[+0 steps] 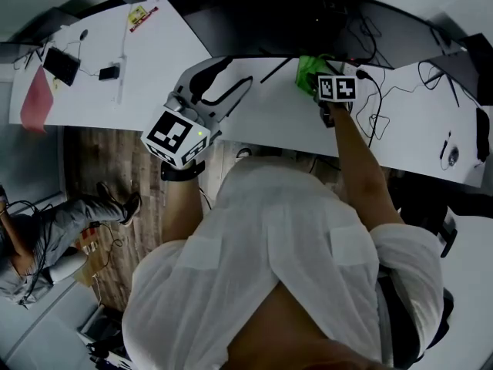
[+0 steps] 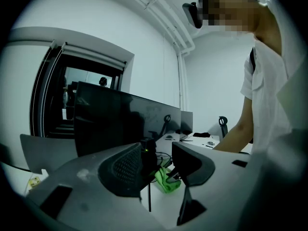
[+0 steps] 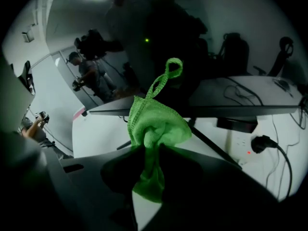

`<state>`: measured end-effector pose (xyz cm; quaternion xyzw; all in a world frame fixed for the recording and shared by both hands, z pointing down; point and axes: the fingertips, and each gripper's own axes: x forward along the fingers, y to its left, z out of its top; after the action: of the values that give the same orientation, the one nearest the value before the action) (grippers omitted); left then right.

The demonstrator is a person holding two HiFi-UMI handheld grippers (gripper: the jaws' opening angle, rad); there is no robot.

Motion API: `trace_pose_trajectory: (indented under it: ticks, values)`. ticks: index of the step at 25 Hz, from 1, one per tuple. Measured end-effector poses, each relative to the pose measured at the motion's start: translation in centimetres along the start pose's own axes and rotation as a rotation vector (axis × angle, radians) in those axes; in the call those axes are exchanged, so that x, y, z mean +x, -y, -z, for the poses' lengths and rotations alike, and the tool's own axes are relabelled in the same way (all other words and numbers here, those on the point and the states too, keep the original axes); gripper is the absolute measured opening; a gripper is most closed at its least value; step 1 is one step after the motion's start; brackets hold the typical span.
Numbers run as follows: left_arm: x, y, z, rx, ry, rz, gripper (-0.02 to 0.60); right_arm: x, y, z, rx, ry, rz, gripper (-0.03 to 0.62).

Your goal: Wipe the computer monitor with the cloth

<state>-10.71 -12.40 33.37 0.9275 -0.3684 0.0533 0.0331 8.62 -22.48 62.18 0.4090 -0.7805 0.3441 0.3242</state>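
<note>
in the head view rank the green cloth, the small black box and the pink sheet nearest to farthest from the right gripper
1. green cloth, held in the right gripper.
2. small black box, left part of the desk.
3. pink sheet, desk's far left edge.

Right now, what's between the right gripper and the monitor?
The green cloth, pinched in the right gripper, sits before the monitor; right gripper view shows it.

In the right gripper view, the green cloth's (image 3: pixel 156 124) lower end vanishes between the right gripper's (image 3: pixel 153 153) closed jaws. In the head view, the marker cube (image 1: pixel 337 88) at 1 o'clock covers those jaws and most of the cloth. The monitor (image 1: pixel 308 14) runs off the frame at 12 o'clock. The small yellow label's (image 1: pixel 139 15) print at 11 o'clock is too small to read.
</note>
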Motion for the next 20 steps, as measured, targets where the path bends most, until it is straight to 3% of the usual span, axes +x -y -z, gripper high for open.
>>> trace_pose_trajectory:
  ticks: [14, 20]
  values:
    - [-4.8, -1.6, 1.2, -0.011, 0.004, -0.006, 0.196, 1.9, -14.2, -2.5, -0.142, 0.048, -0.175, 0.098]
    - [-7.0, -2.3, 1.7, -0.018, 0.003, -0.037, 0.196, 2.5, -21.5, -2.7, -0.281, 0.032, -0.291, 0.098]
